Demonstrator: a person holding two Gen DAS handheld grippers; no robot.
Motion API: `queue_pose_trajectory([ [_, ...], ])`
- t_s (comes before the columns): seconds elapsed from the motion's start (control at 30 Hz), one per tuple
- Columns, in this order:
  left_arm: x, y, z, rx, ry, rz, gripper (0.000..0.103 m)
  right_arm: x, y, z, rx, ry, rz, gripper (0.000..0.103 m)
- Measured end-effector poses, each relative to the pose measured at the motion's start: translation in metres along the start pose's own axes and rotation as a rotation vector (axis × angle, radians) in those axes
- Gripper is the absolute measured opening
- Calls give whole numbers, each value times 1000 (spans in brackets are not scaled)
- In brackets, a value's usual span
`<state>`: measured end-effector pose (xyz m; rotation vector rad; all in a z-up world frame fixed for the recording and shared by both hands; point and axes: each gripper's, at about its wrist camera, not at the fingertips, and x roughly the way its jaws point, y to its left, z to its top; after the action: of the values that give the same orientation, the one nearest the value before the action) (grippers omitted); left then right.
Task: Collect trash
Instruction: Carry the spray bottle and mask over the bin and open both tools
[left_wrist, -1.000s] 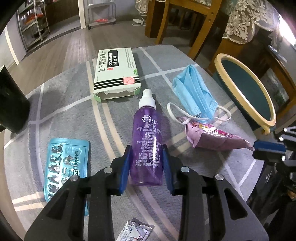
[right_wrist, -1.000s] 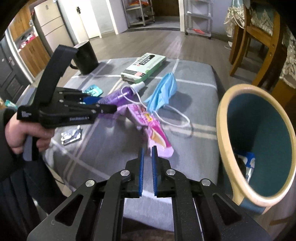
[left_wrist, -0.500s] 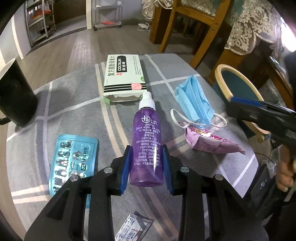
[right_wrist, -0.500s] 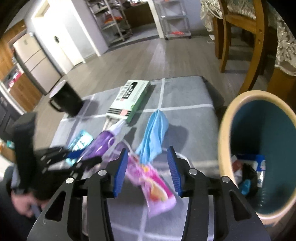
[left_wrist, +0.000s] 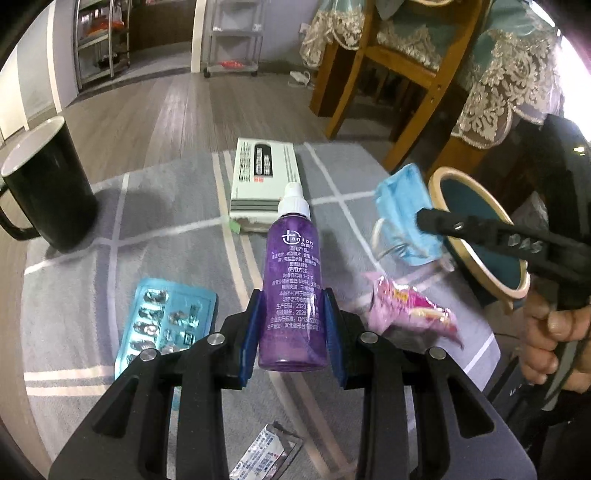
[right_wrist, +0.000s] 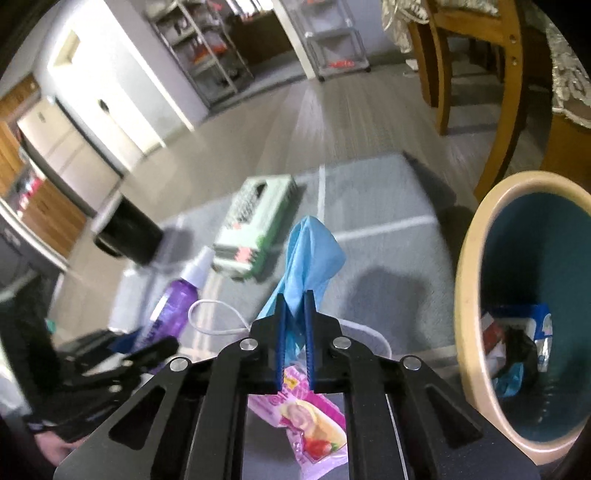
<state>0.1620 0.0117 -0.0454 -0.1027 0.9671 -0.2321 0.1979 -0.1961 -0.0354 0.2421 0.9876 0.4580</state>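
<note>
Over the grey cloth (left_wrist: 166, 221): trash is lifted.
Left gripper (left_wrist: 293, 325): purple bottle (left_wrist: 293, 280) is clamped.
Right gripper (right_wrist: 294, 332): just closed, blue mask (right_wrist: 310, 251) is pinched.
Bin (right_wrist: 476, 258): stood just right of the mask.

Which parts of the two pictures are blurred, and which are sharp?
Left wrist view: purple bottle sharp; blue mask and pink wrapper smeared. Right wrist view: tool sharp; medicine box, black mug and floor blurred.

Grey plank floor (left_wrist: 155, 122), metal shelving (left_wrist: 99, 40), wooden chair (left_wrist: 399, 74), lace tablecloth (left_wrist: 509, 85)
</note>
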Motion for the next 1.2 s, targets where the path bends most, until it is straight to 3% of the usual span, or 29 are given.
queue_pose_trajectory([
  [0.2, -9, -4, 6, 11, -44, -4, 31, -43, -1, 7, -5, -100, 36, 10],
  [0.53, -10, -35, 20, 72, -51, -64, 31, -98, -27, -19, 5, -167, -79, 10],
  [0.8, 2, -89, 36, 145, -8, -122, 31, -128, -57, -43, 76, -230, -155, 10],
  [1.2, 41, -187, 60, 292, 67, -197, 31, -144, -117, -52, 225, -248, -263, 10],
])
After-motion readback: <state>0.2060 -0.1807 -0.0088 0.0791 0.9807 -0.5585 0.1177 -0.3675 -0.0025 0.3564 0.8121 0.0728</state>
